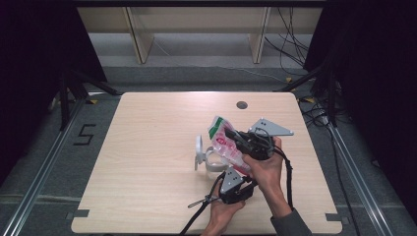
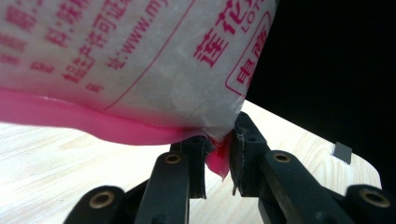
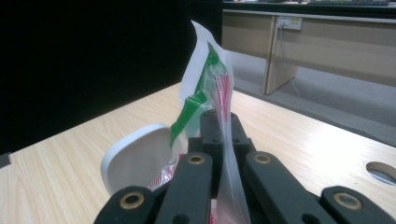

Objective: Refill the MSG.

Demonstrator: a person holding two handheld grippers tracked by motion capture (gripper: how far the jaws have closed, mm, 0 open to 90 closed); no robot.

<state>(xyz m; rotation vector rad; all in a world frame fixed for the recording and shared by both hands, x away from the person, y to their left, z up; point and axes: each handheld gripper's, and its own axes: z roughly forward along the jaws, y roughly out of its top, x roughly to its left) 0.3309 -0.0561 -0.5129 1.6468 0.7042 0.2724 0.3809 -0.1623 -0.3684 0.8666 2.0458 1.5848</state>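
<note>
A plastic bag (image 1: 222, 135) with red print, a pink bottom seam and a green band at its top hangs tilted over the table's middle. My right gripper (image 1: 235, 139) is shut on the bag's side edge; in the right gripper view its jaws pinch the film (image 3: 224, 135) below the green band (image 3: 196, 100). From below, my left gripper (image 1: 239, 173) is shut on the bag's pink bottom corner (image 2: 218, 156), under the white, powder-filled part of the bag (image 2: 140, 60). A clear container (image 1: 212, 161) with an open white lid (image 1: 199, 152) stands directly under the bag.
The light wooden table (image 1: 147, 147) has a round cable hole (image 1: 241, 104) near its far edge. The white lid (image 3: 135, 161) stands up just left of my right jaws. Wooden furniture legs (image 1: 140, 39) and cables (image 1: 290, 44) lie beyond the table.
</note>
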